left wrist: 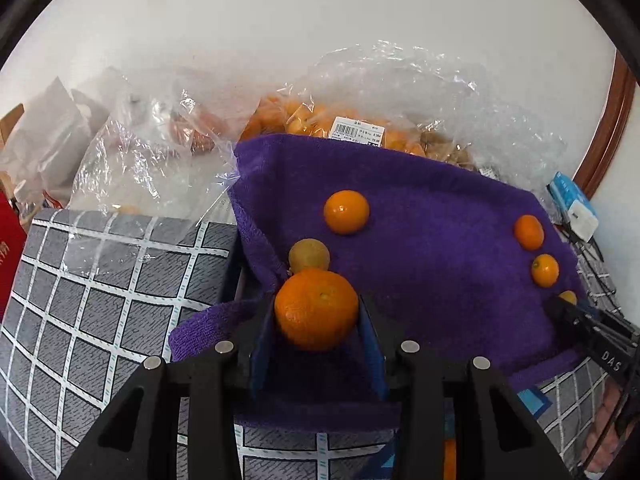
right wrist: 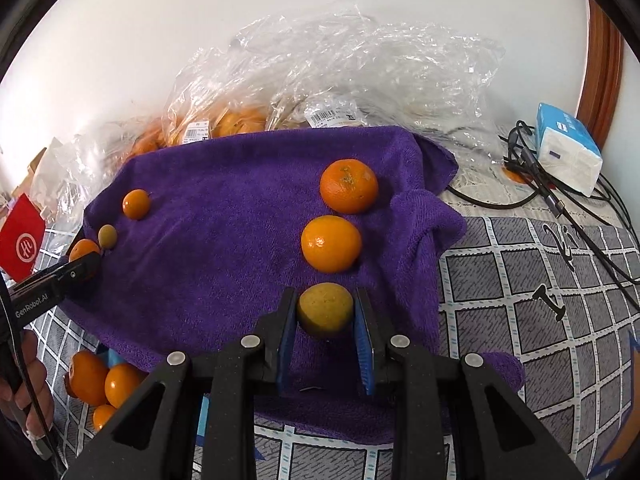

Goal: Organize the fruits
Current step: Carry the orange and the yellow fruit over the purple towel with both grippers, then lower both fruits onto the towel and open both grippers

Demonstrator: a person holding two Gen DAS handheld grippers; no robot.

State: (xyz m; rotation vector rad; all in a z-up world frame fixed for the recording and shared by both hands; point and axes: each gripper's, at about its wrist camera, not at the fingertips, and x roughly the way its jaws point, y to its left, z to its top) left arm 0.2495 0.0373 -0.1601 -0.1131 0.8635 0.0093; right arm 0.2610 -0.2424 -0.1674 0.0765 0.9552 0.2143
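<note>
My left gripper [left wrist: 316, 312] is clamped on a mandarin [left wrist: 316, 309] at six o'clock on the purple towel [left wrist: 432, 248], beside a yellowish fruit [left wrist: 309, 255], probably starting a row. My right gripper [right wrist: 325, 312] pinches a yellow-green fruit [right wrist: 325, 310] below two mandarins at twelve o'clock.

Bed with grey grid-pattern cover [right wrist: 560, 300]. Purple towel [right wrist: 224, 248] is spread directly on it, rumpled at the right edge. Clear plastic bags [right wrist: 360, 64] of fruit sit behind the towel, against the wall. Tissue pack [right wrist: 568, 152] and black cables [right wrist: 560, 196] lie at the far right. Loose oranges [right wrist: 100, 380] lie on the cover near the towel's near-left edge. Red packet [right wrist: 22, 240] at the far left.
</note>
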